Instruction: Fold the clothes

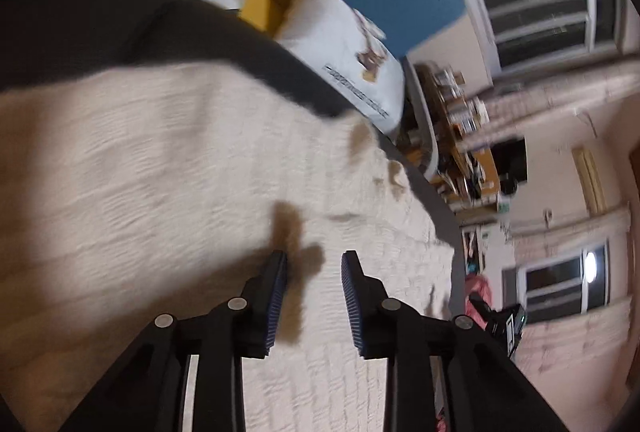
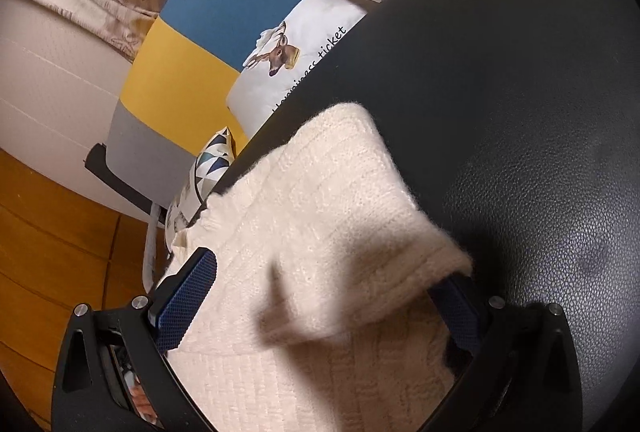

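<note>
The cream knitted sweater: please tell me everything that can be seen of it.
The cream knitted sweater is a thick, fuzzy ribbed knit. It lies spread on a black leather-like surface, one part folded over, with a ribbed hem. In the right wrist view it lies between the wide-open right gripper fingers. The left gripper, its fingers apart and holding nothing, hovers over it.

Cream knit sweater on black leather surface.

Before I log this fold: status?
Left gripper open, fingers empty. Right gripper open wide around cream sweater fold. Sweater on black surface. Nothing in the way.
</note>
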`<state>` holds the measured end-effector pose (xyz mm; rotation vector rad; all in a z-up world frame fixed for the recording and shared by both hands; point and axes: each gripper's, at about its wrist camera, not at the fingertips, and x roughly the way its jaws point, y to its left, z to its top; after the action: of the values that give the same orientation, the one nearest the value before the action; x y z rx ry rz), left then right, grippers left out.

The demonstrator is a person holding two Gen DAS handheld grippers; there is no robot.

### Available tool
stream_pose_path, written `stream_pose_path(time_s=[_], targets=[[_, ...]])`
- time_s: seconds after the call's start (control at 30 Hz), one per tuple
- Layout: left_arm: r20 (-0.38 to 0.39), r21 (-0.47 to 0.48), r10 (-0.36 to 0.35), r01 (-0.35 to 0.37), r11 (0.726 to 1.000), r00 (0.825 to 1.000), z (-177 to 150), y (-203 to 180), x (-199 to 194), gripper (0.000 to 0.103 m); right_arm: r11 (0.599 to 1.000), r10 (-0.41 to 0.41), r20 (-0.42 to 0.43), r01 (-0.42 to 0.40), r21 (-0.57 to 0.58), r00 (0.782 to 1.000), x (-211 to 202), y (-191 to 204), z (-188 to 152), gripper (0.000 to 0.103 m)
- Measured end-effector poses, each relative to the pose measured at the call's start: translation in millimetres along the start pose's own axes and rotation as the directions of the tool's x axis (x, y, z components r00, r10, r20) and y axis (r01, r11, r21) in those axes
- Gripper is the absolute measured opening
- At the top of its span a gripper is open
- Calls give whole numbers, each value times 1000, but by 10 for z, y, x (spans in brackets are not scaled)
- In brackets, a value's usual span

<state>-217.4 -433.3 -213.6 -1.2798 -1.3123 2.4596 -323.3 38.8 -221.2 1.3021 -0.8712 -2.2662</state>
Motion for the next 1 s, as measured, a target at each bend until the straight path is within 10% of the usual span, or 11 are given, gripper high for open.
stream_pose_path(time_s=[0.2,0.37,0.47,0.7,0.83,1.0], targets=[[158,184,25,-54,981,987,-139,-421,-255,5,992,-70,-3,69,-109,998,62,177,-5,103],[70,138,203,-211,968,977,-177,-172,18,6,972,-130,-20,124,-201,991,119,258,-57,103],[82,109,186,-194,975,979,-175,-110,21,9,965,-149,-36,137,-225,988,121,277,-57,103],[181,75,309,-326,942,934,-235,-258,-266,18,988,13,-98,-27,-153,995,-148,109,-25,103],[245,175,215,-261,949,945,-362,-590,-338,21,980,-8,-67,-5,-200,998,-591,-38,-86,103],[182,364,238,-291,885,954,-506,-1035,156,21,764,-266,-11,204,-612,964,-786,228,-559,103]])
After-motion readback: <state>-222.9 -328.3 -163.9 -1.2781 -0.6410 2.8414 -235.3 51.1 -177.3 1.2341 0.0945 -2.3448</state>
